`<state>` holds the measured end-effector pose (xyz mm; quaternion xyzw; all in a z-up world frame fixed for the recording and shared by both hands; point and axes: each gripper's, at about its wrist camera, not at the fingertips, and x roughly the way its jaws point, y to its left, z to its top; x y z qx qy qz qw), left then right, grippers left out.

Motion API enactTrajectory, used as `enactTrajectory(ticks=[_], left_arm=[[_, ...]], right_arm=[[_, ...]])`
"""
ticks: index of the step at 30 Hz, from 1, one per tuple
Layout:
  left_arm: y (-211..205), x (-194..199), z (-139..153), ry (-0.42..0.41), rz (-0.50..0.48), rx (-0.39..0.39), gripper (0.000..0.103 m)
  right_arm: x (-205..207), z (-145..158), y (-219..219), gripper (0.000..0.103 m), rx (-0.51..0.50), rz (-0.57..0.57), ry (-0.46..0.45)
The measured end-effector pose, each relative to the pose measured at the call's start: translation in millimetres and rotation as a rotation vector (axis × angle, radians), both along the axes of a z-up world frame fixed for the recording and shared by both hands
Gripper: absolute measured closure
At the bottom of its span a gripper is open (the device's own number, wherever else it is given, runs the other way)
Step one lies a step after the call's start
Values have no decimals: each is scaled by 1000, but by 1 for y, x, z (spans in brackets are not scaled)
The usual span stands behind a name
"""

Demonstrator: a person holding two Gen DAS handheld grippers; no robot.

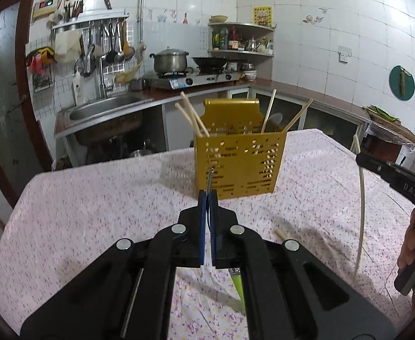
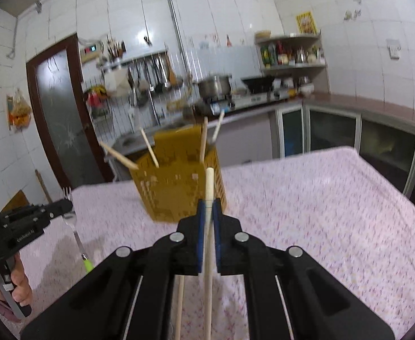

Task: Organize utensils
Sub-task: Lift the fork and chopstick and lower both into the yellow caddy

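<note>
Reading "DAS" (right gripper (image 1: 357, 153))

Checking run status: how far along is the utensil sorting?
Done: several chopsticks and a spoon stand in the yellow holder. In hand: left gripper shut on a fork, right gripper shut on a chopstick. Left: one more chopstick on the table.
</note>
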<state>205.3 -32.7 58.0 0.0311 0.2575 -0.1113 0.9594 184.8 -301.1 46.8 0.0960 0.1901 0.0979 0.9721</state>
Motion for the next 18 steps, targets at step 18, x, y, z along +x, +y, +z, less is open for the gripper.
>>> enactTrajectory(ticks=[18], left_arm=[[-16, 50, 92, -171, -12, 24, 102]], right_arm=[[47, 82, 11, 97, 25, -4, -237]])
